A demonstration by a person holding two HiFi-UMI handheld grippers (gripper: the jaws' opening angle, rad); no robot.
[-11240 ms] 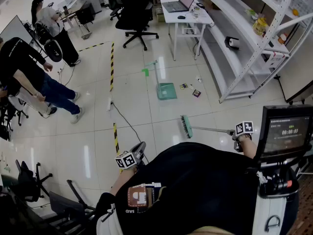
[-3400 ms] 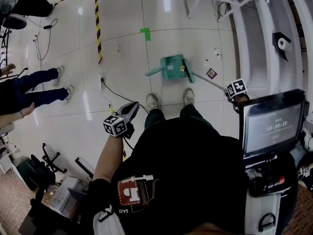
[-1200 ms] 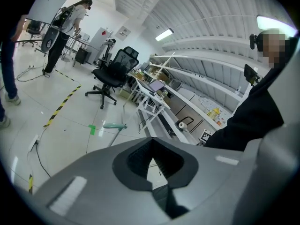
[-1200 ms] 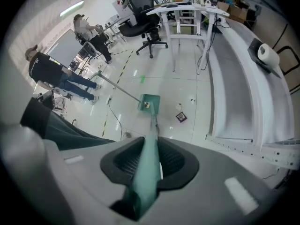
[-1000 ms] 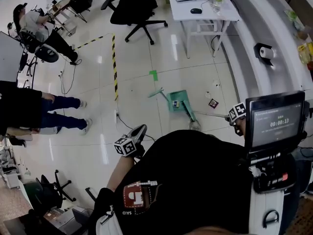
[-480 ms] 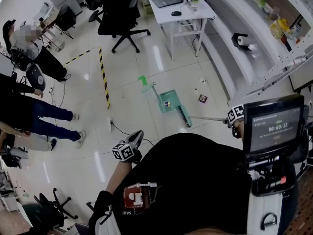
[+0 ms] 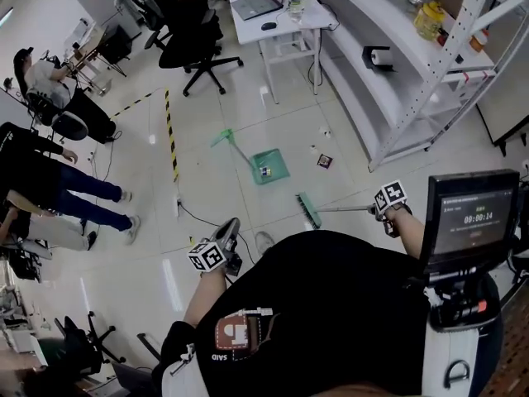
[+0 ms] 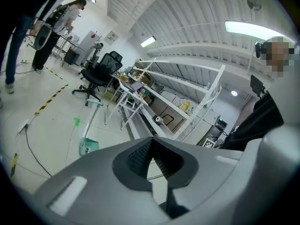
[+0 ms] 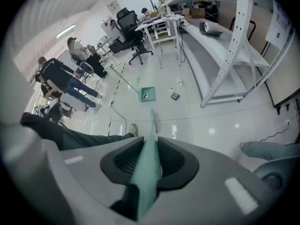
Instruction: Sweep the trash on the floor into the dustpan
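Right gripper view: the broom (image 9: 152,125) is clamped in the right hand-held gripper (image 9: 150,159) (left hand-held gripper (image 8: 151,159) closed, empty); with a packet (image 7: 325,161) unswept near the dustpan (image 7: 275,160) on the floor, a sweep toward it seems called for

Reference = dustpan (image 7: 270,166), on the floor ahead of me. One trash bit (image 7: 264,171) lies in it. Wrapper (image 7: 325,161) lies on the floor just right of it, with a small scrap (image 7: 325,133) behind that. Broom (image 7: 307,210) head is on the floor right of the dustpan and nearer me, apart from it. Its handle runs right to my right gripper (image 7: 378,211) and sits between the jaws. My left gripper (image 7: 231,226) is left of the dustpan, close to me. Rack (image 7: 397,81) is well right of it. Desk (image 7: 273,19) is behind it, laptop (image 7: 263,0) on top, chair (image 7: 194,35) left of the desk. Floor tape (image 7: 170,135) is left of the dustpan, people (image 7: 41,168) further left.
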